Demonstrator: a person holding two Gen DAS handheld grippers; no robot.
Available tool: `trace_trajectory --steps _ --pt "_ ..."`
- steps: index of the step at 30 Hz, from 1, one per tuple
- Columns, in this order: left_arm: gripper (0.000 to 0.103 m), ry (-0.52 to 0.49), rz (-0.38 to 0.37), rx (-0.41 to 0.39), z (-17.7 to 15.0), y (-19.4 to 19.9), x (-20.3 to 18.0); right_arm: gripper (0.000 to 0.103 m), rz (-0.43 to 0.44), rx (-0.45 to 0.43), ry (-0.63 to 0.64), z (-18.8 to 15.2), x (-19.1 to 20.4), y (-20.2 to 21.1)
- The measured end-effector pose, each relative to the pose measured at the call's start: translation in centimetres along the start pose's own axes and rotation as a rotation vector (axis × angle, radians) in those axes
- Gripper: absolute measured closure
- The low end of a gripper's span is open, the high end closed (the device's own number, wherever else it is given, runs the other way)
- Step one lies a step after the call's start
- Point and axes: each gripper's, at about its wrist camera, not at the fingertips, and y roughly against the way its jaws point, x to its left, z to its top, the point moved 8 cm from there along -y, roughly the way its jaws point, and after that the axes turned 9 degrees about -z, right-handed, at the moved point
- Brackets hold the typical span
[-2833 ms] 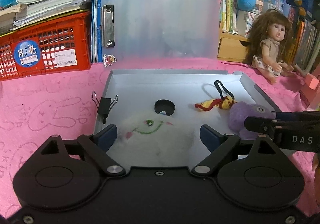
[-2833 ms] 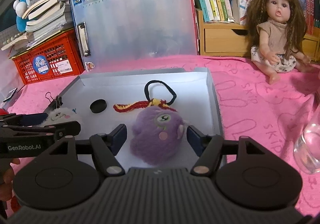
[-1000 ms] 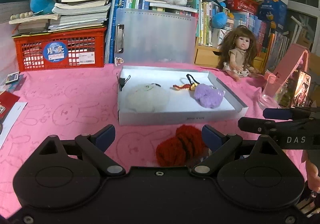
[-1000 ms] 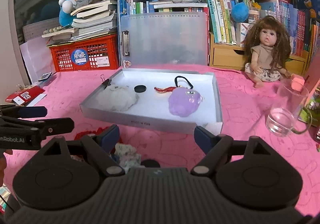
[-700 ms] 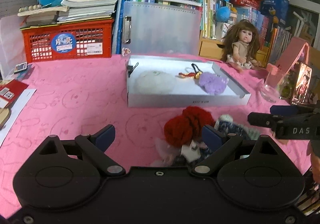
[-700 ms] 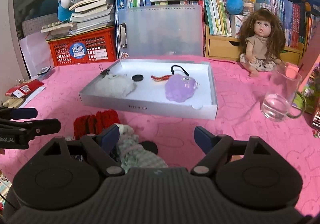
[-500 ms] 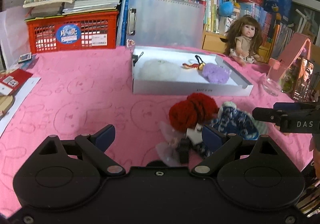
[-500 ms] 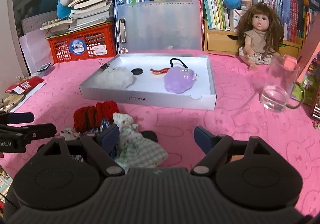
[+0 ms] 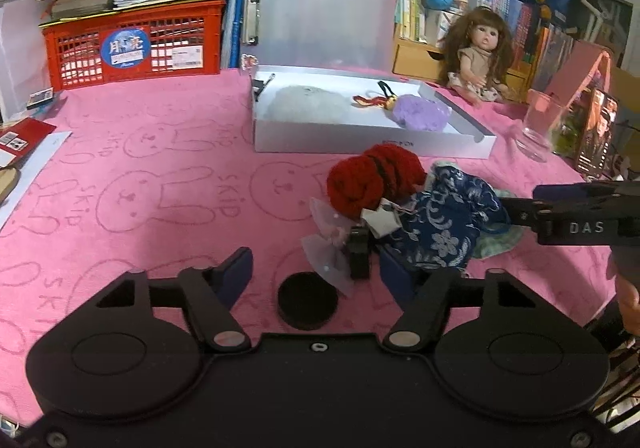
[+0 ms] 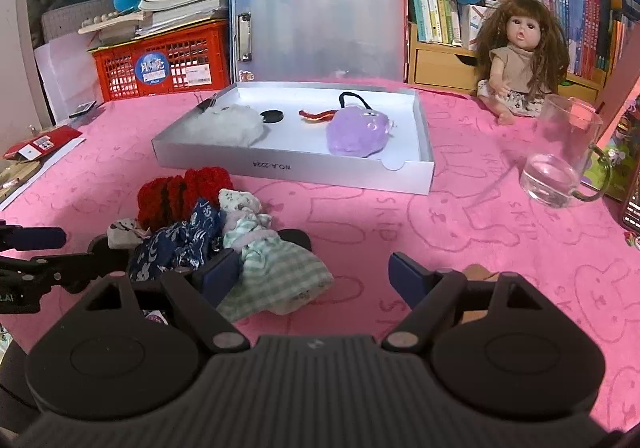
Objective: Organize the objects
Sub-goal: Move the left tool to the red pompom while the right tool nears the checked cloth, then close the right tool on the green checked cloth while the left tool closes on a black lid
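A white shallow box [image 9: 372, 138] [image 10: 292, 168] on the pink cloth holds a white plush [image 10: 226, 128], a purple plush [image 10: 358, 134], a red-yellow charm [image 9: 374, 100] and a black disc [image 10: 272, 115]. In front of it lies a pile: a red knitted piece [image 9: 374, 178], a blue floral pouch [image 9: 440, 220], a green checked cloth [image 10: 276, 272] and a black clip [image 9: 358, 248]. A black disc [image 9: 307, 300] lies between my open left gripper's [image 9: 316, 274] fingers. My right gripper [image 10: 316, 280] is open and empty, its left finger at the checked cloth.
A glass mug [image 10: 560, 164] stands right of the box, with a doll [image 10: 516, 56] behind it. A red crate [image 9: 132, 44], a clear clipboard [image 10: 320, 32] and bookshelves line the back. Papers lie at the left edge [image 9: 24, 136].
Both grippers have pulled back from inside the box toward the near edge of the cloth. The pile of cloth items and the black disc have come into view. Both stayed open.
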Motion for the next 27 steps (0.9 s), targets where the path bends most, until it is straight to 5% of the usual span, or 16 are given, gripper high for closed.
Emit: trace_trajectory --steps 18,22,27 --pt "0.074 -0.029 -0.016 0.002 0.3 -2.0 -1.3 0.017 0.053 0.0 0.024 0.0 1.7 -1.2" --pt "0.076 -0.031 -0.015 -0.003 0.3 -1.8 -1.4 0.051 0.105 0.0 0.0 0.0 2.1 -1.1" --pt "0.08 -0.031 -0.014 -0.013 0.5 -1.4 -1.3 0.064 0.098 -0.038 -0.004 0.4 2.4 -0.2"
